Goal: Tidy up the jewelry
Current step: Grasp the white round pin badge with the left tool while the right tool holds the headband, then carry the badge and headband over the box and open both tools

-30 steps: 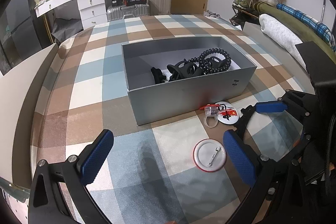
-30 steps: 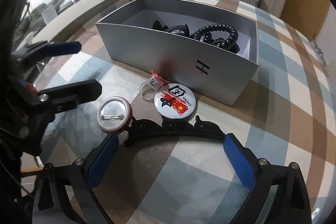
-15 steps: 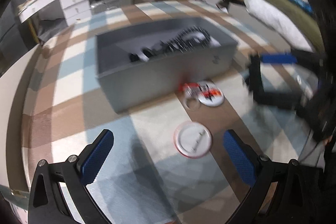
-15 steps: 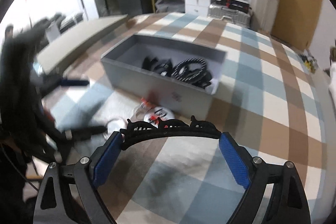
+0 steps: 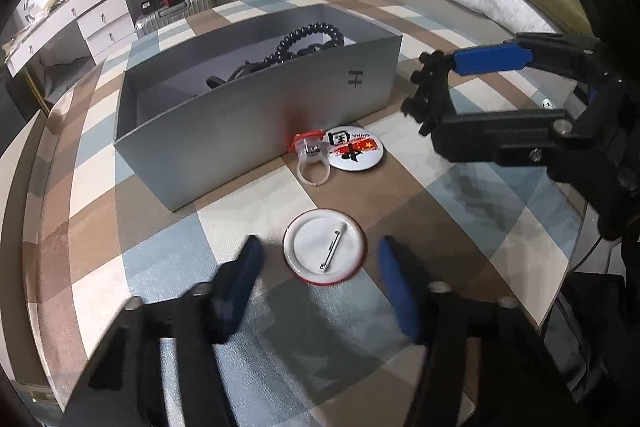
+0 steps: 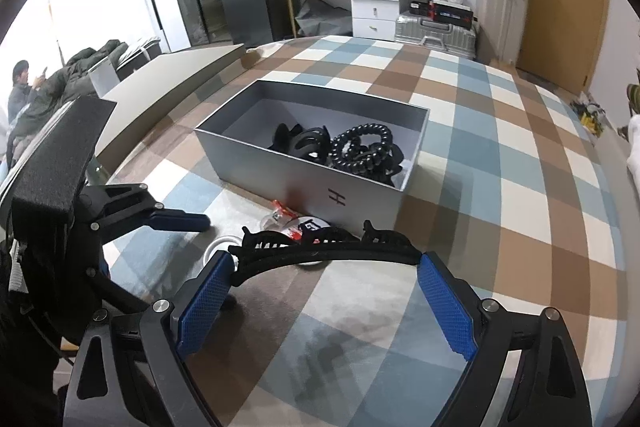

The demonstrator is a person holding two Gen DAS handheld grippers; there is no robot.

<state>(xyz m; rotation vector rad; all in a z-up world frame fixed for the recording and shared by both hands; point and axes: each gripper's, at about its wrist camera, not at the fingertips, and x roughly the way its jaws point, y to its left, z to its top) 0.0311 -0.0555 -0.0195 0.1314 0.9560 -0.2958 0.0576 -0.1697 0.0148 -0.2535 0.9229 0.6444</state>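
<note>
The open grey rectangular cardboard box (image 5: 248, 115) stands on the blue, brown and cream checked cloth (image 6: 500, 155), and everything else lies in or in front of it. Inside the box rest a black coiled beaded cord (image 6: 362, 147) and several black hair claws (image 6: 304, 143). Just in front of the box's long wall marked with an "H" lie a clear plastic ring with a red top (image 5: 312, 157) and, touching it, a round white pin badge printed with red and black (image 5: 354, 149). Farther from the box lies a round white badge with a red rim, face down with its pin clasp up (image 5: 324, 253). The left gripper (image 5: 318, 269) straddles this badge; its blurred blue pads have just been closing, and they stand on either side of the rim with a gap each side. The right gripper (image 6: 320, 269) is raised above the cloth in front of the box, clamping a long black curved toothed hair clip (image 6: 324, 247) by its two ends between its blue pads.
</note>
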